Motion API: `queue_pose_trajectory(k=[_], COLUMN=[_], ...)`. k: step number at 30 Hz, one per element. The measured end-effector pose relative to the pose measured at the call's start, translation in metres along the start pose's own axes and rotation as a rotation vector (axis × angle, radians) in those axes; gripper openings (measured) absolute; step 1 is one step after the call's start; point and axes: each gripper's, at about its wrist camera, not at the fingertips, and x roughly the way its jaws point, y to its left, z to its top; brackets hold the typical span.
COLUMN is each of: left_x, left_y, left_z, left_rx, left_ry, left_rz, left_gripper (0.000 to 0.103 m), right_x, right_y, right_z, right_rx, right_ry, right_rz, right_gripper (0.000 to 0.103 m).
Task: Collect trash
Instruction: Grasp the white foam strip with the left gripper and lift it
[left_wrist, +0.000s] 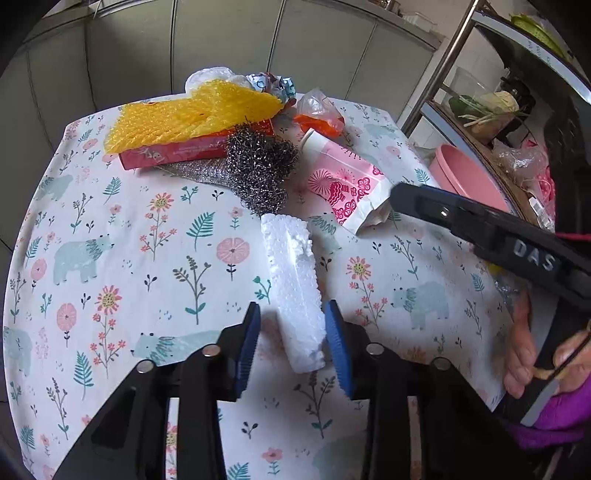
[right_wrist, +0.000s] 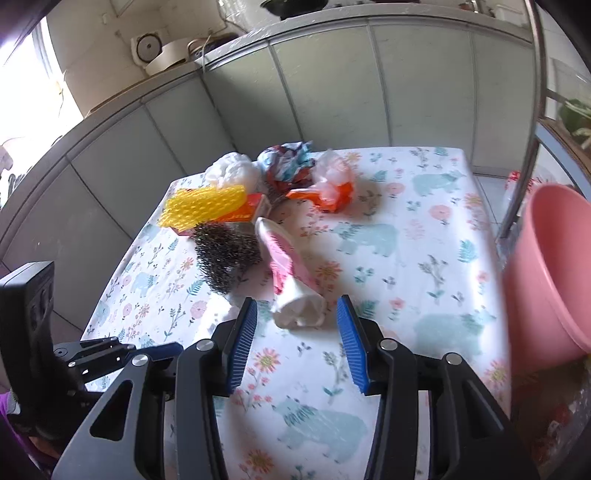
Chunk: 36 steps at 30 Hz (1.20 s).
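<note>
Between my left gripper's (left_wrist: 291, 347) blue pads lies the white foam block (left_wrist: 293, 291), its long axis running away from me along the fingers, its near end inside the gap. The right-hand pad touches its edge; the other stands apart, so nothing is pinched. My right gripper (right_wrist: 297, 345) hovers spread and empty just short of the pink paper bag (right_wrist: 288, 280). Pink bin (right_wrist: 550, 273) waits at the table's (right_wrist: 424, 229) right edge.

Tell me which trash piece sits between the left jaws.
The white foam block. It alone lies between the left gripper jaws; the steel wool, pink packet and yellow mesh lie farther back.
</note>
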Motion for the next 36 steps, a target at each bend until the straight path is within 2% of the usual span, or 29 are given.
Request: queue_pose_trajectory(k=[2,5,12,13,14,15,22,26,32,34,36], left_x=[-0.004,-0.011,-0.018,-0.016,-0.014,-0.013,-0.011,-0.013,-0.014,-0.014,-0.016], left_y=[0.003,0.011,0.013,0.011,0.011,0.011,0.012,0.013,0.01,0.009,0.01], left_z=[-0.002,-0.005,-0.011,-0.011,-0.013,-0.014,-0.019,-0.019,-0.02,-0.02,-0.02], left_rx=[0.017,0.017,0.04,0.049,0.056,0.058,0.06,0.06,0.08,0.085,0.089], left_ry=[-0.006,-0.013,-0.024,-0.02,-0.014,-0.01,-0.023,-0.036,-0.054,-0.06,-0.073], left_rz=[0.017,0.045,0.017,0.014,0.016,0.021,0.032,0.026,0.014,0.006,-0.001], left_gripper=[0.025,0.025,0.034,0.034,0.035,0.035,0.035,0.035,0.035,0.032,0.022], right_x=[0.005,0.015,0.03,0.03,0.028,0.026,-0.004,-0.021,-0.021,-0.019,-0.017], right_y=[0.005,0.006,0.003,0.004,0.004,0.004,-0.002,-0.007,-0.007,-0.007,-0.007], right_z=[0.004,0.007,0.001,0.0,-0.001,-0.001,-0.019,-0.036,-0.052,-0.053,-0.057], right_rx=[-0.022,-0.024,0.014,0.016,0.019,0.023,0.101,0.148,0.172,0.176,0.185], right_ry=[0.006,0.028,0.095,0.095,0.094,0.094,0.076,0.078,0.11,0.122,0.135], right_rz=[-0.009,-0.027,-0.005,-0.008,-0.011,-0.012,0.008,-0.02,-0.032,-0.033,-0.043], right_gripper=[0.046,0.046,0.046,0.046,0.037,0.035,0.035,0.035,0.036,0.037,0.042])
